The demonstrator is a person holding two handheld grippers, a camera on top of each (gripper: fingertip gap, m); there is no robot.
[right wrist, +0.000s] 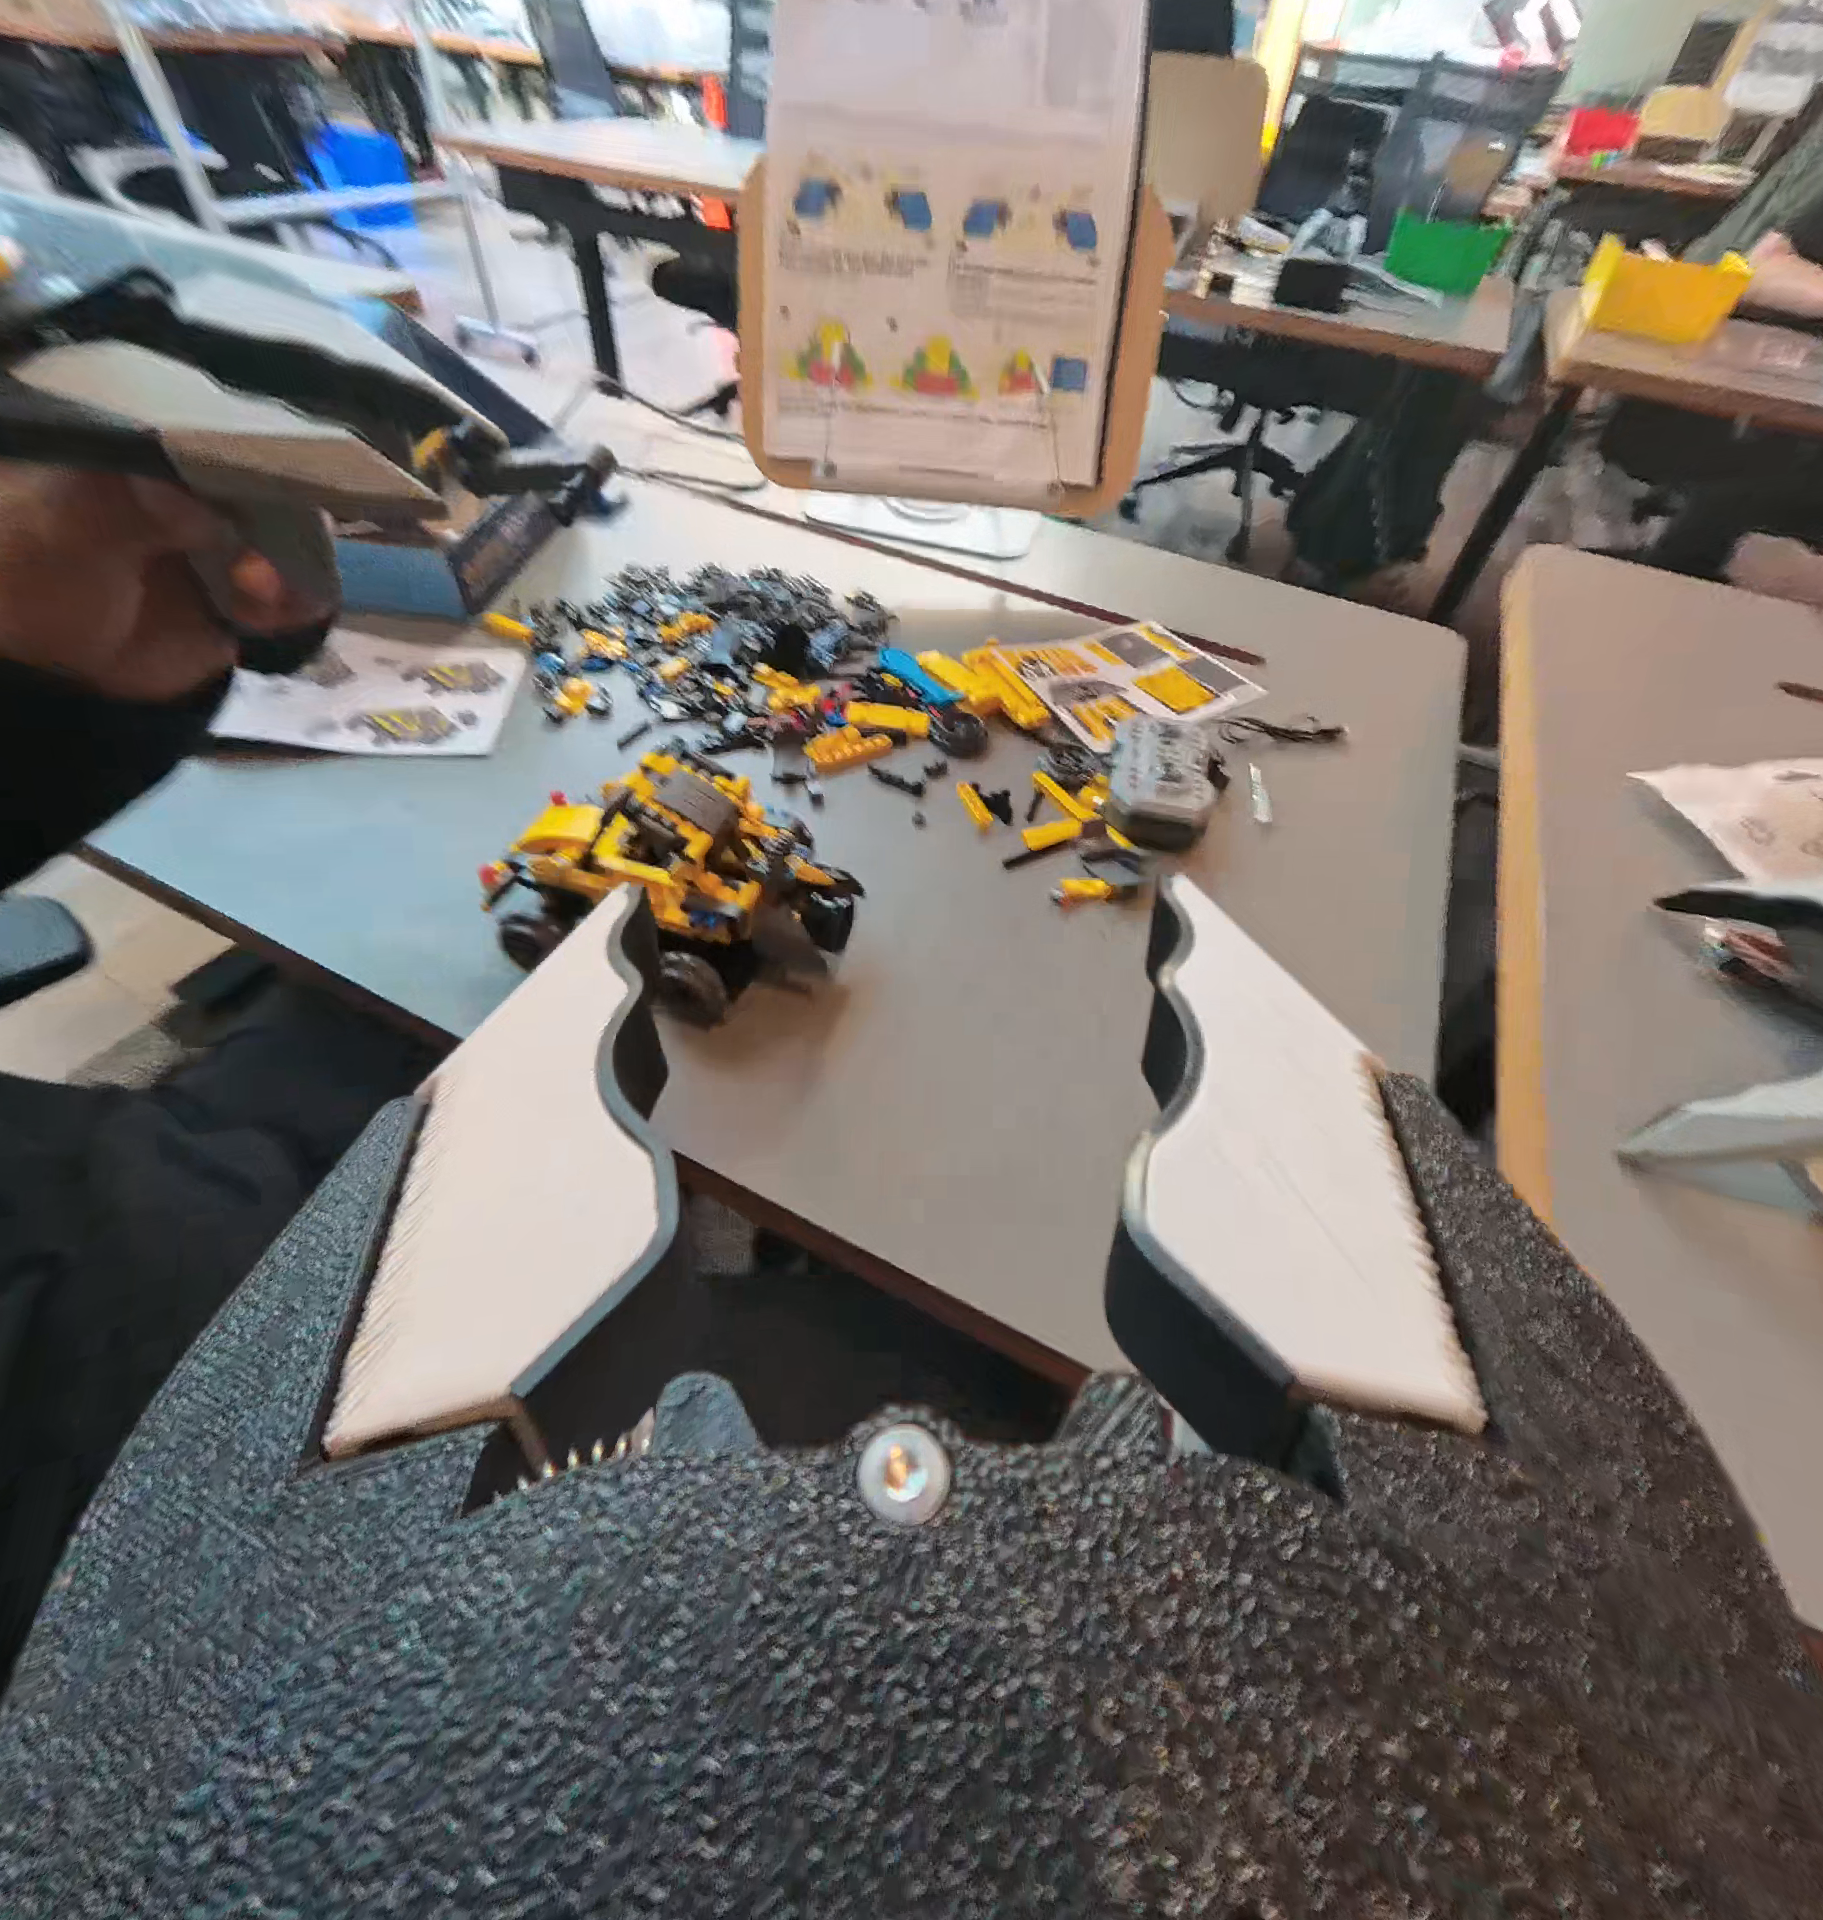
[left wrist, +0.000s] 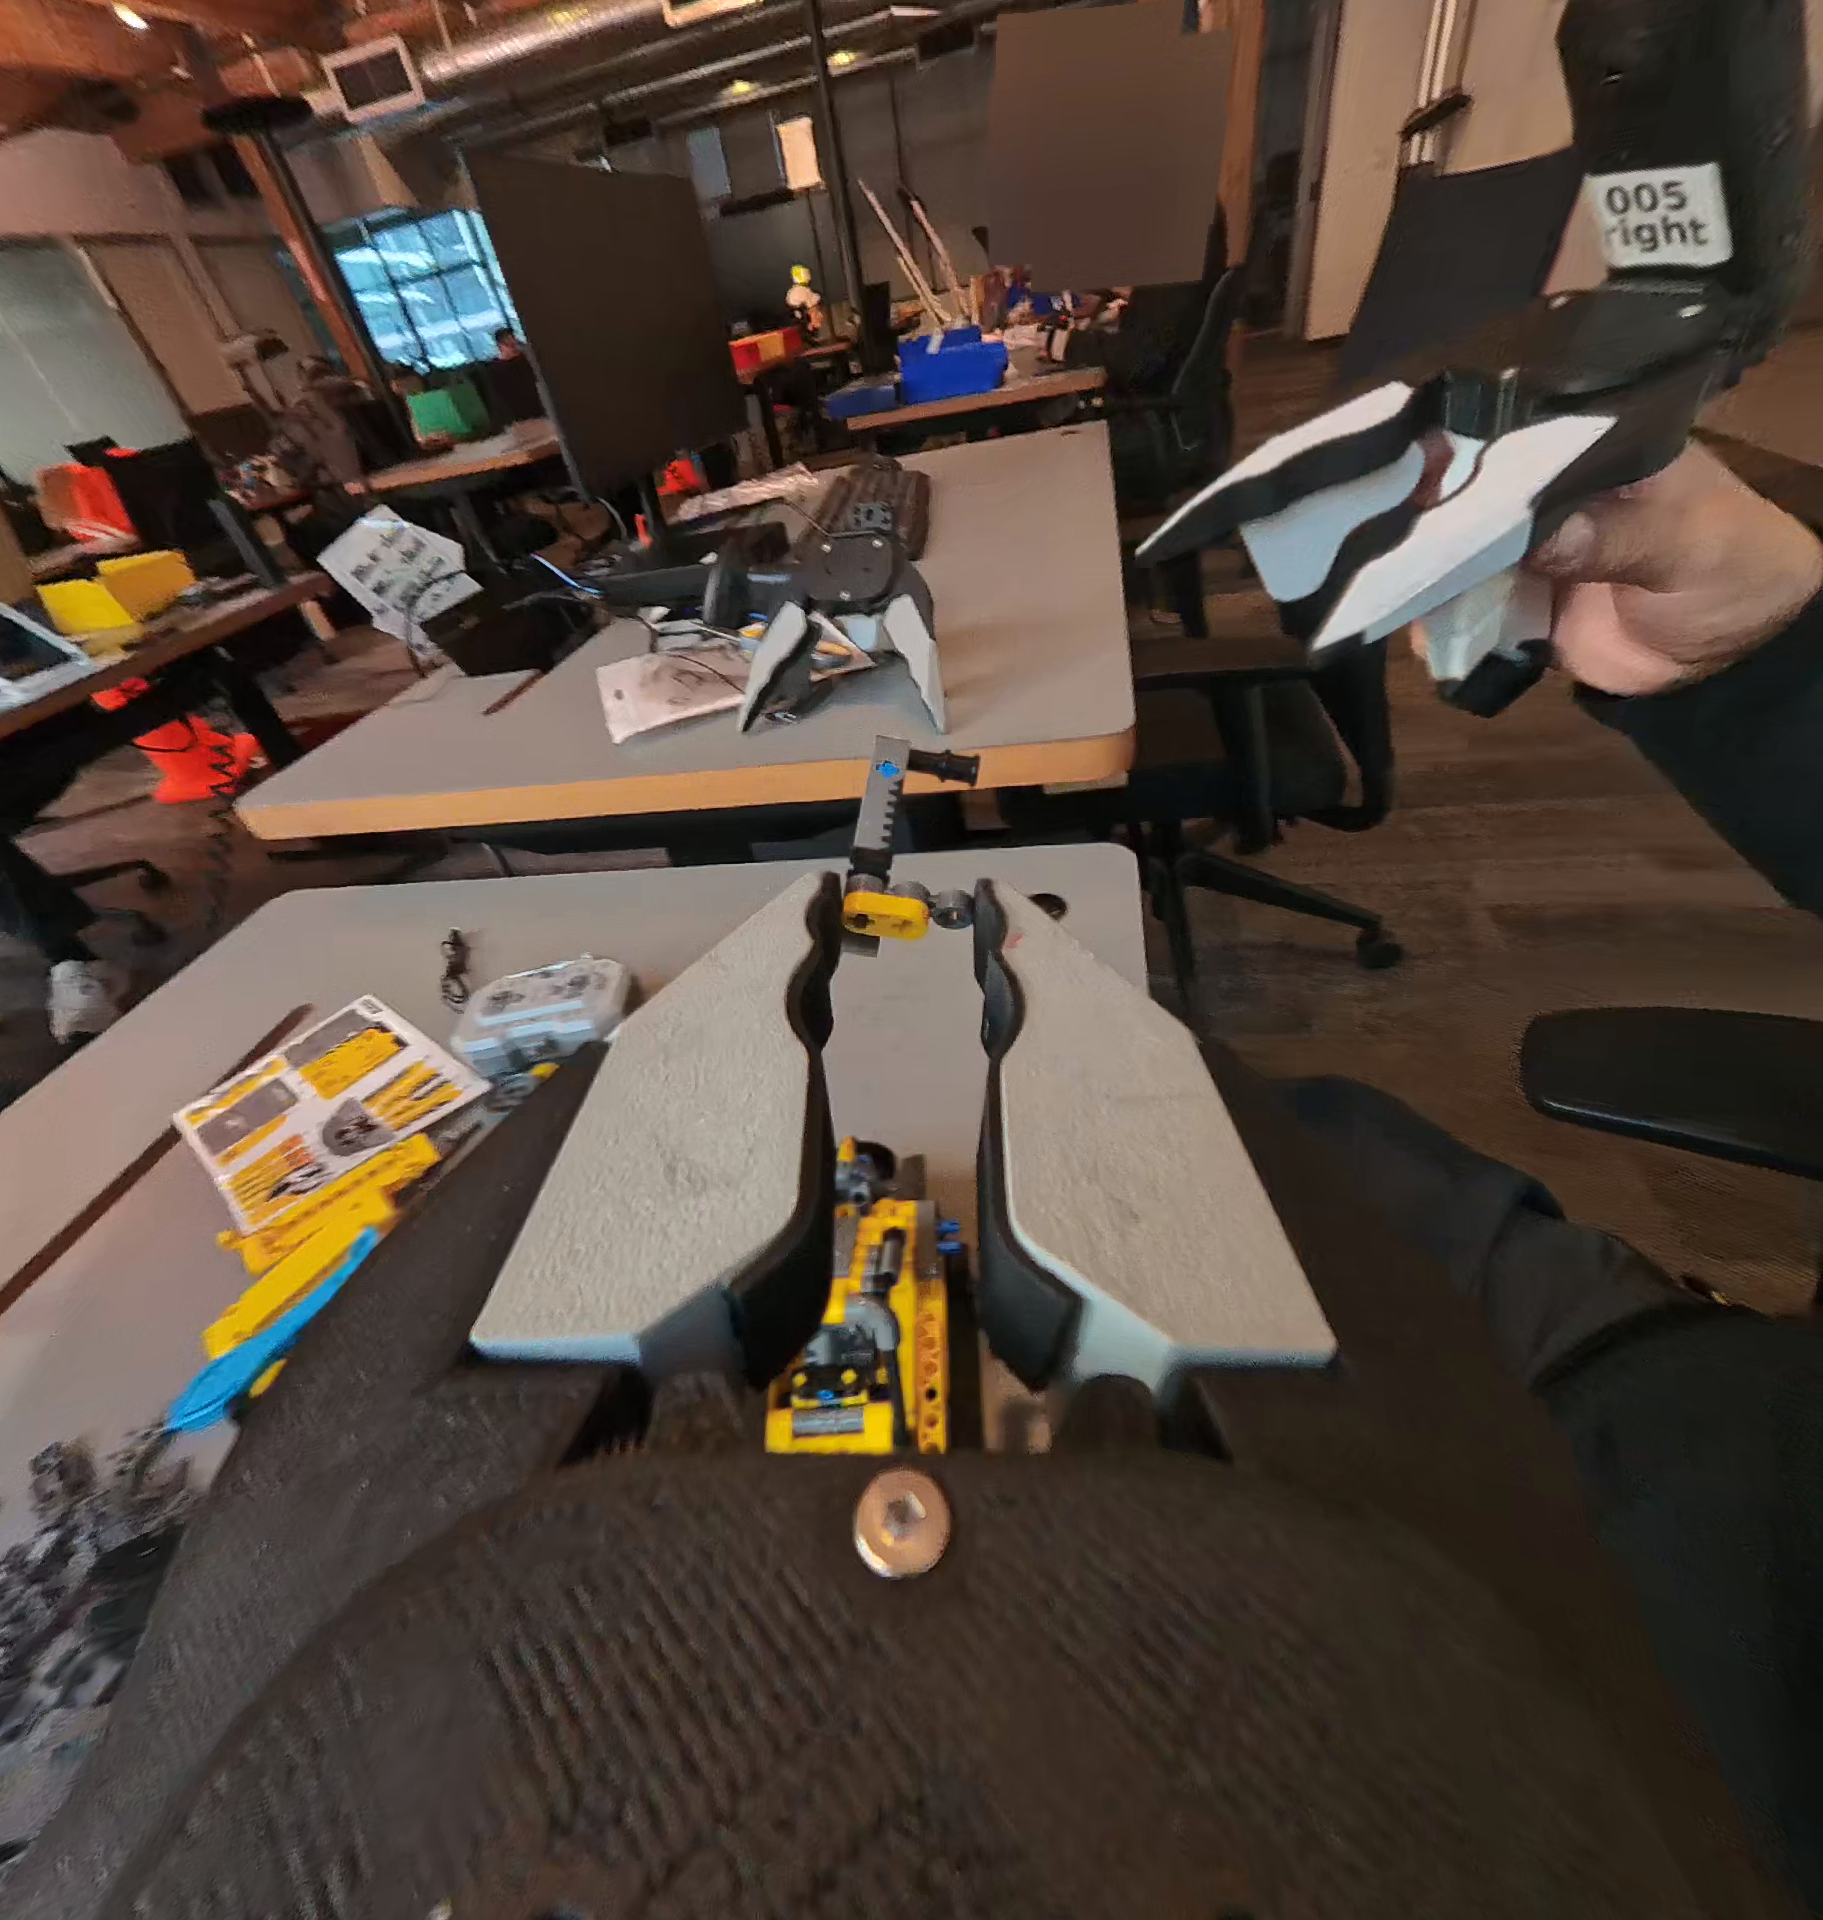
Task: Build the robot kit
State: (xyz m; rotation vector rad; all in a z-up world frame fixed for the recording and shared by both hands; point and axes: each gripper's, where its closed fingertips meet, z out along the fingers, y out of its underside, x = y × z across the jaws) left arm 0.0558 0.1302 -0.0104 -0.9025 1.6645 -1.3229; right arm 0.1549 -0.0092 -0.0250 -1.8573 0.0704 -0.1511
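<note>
My left gripper (left wrist: pixel 907 909) is shut on a small brick assembly (left wrist: pixel 883 912): a yellow piece with grey connectors and a grey toothed bar (left wrist: pixel 879 805) that stands up from it and carries a black pin. It is held above the grey table (left wrist: pixel 367 956), over a yellow brick vehicle (left wrist: pixel 865 1320). In the right wrist view the left gripper (right wrist: pixel 471 457) is raised at the upper left. My right gripper (right wrist: pixel 896 899) is wide open and empty above the table's near edge, just right of the yellow vehicle (right wrist: pixel 678 852). It also shows in the left wrist view (left wrist: pixel 1385 530), held in the air.
A pile of loose bricks (right wrist: pixel 741 655), a grey battery box (right wrist: pixel 1161 779), a sticker sheet (right wrist: pixel 1125 675) and a booklet (right wrist: pixel 377 696) lie behind the vehicle. A printed sheet on a stand (right wrist: pixel 948 239) rises at the back. A spare gripper (right wrist: pixel 1769 956) lies on the right-hand table. A chair armrest (left wrist: pixel 1696 1081) is at right.
</note>
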